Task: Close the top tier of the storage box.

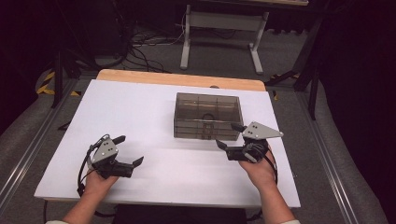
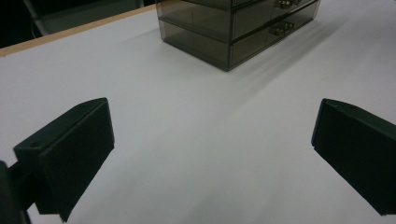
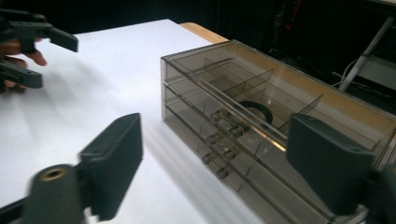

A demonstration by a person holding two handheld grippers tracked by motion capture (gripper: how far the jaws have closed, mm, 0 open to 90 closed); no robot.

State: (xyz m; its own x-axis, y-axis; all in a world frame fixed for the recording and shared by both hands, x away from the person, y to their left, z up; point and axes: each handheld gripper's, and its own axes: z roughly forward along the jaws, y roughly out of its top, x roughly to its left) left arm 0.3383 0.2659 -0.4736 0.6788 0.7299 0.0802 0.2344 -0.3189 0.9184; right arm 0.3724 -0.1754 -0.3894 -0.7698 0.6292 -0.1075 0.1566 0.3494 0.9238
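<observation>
Drawer box (image 1: 208,116) sits mid-table (image 1: 140,121), knobbed front toward you, just beyond and left of your right claw (image 1: 231,136), jaws spread and empty; left claw (image 1: 128,150), also spread and empty, hangs well apart, so the right is nearer.

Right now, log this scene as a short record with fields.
surface: white board on a wooden table
main thing: smoky clear drawer box, drawers shut
inside box: dark ring in a top compartment
left gripper: open, nothing between its jaws, apart from the box
right gripper: open, nothing held, just in front of the box
</observation>
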